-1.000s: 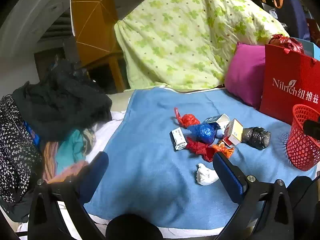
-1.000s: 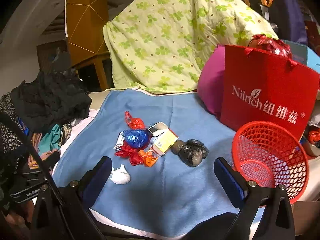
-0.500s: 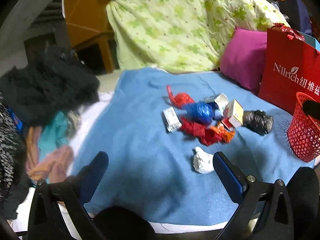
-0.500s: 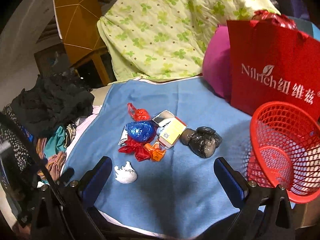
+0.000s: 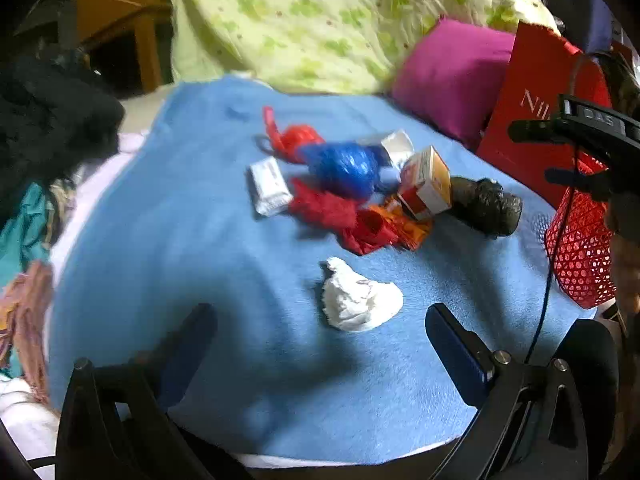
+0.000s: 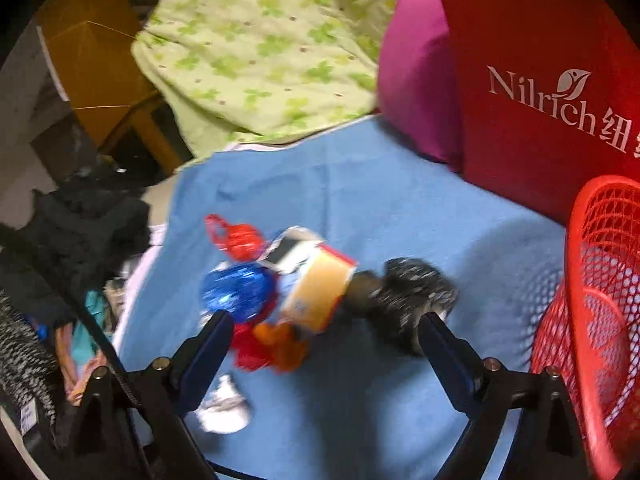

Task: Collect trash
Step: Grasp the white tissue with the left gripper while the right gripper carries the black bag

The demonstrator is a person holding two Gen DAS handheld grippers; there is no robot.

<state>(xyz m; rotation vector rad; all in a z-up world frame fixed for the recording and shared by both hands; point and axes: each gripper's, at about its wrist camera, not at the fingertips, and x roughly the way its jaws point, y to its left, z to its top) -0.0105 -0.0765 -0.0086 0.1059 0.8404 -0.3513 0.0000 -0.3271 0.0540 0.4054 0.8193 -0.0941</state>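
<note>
A pile of trash lies on the blue blanket (image 5: 200, 240): a white paper wad (image 5: 358, 302), a blue bag ball (image 5: 344, 168), red wrappers (image 5: 332, 212), a yellow-red carton (image 5: 428, 186), a white packet (image 5: 270, 186) and a black bag ball (image 5: 488, 206). My left gripper (image 5: 320, 344) is open, just short of the white wad. My right gripper (image 6: 326, 344) is open over the pile, with the carton (image 6: 320, 292) and black bag (image 6: 404, 300) between its fingers. The red mesh basket (image 6: 600, 320) stands at the right.
A red paper bag (image 6: 540, 80) and a magenta pillow (image 6: 416, 76) stand behind the basket. A green flowered quilt (image 5: 320, 20) is at the back. Dark clothes (image 5: 48, 112) are heaped on the left.
Both grippers have moved forward and down toward the pile. The left has closed in on the white wad, the right on the carton and black bag. Both stay open.
</note>
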